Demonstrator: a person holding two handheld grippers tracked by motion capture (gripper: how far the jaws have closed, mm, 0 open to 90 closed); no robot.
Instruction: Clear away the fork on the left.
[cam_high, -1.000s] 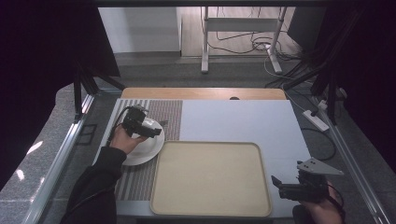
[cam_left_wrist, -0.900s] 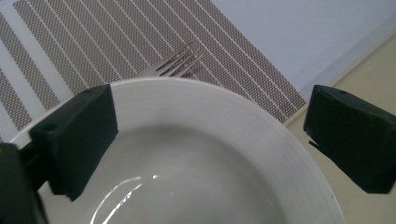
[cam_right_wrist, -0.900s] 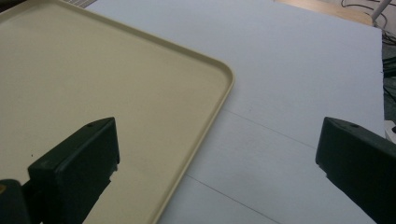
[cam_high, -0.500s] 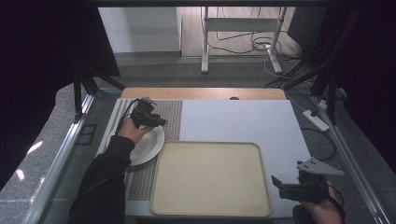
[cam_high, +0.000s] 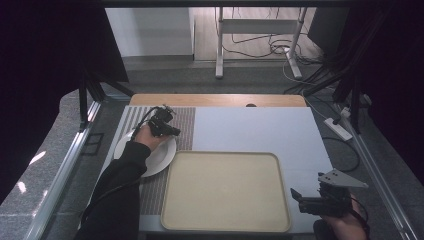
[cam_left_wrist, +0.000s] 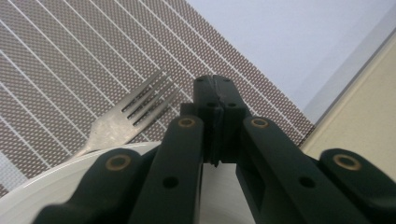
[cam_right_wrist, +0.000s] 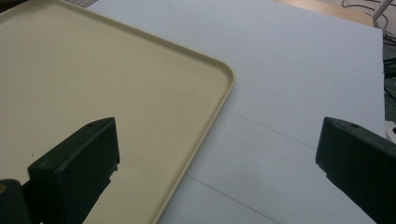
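- Clenching, left gripper (cam_left_wrist: 215, 100) has jaws just closed with nothing between them, over white plate (cam_high: 155, 159) rim.
- Fork (cam_left_wrist: 122, 122) lies just left of its tips on striped mat (cam_left_wrist: 56, 65), ungrasped.
- Right gripper (cam_right_wrist: 217, 175) gapes idle beside empty tray (cam_right_wrist: 223, 100); the pickup likely needs retrying.

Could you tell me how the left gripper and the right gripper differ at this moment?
The left gripper has its jaws shut with nothing between them; the right gripper stands wide open. The left gripper is over the white plate on the striped mat, beside a fork; the right gripper is by the near right corner of the beige tray. Both are black, hand-held and hold nothing.
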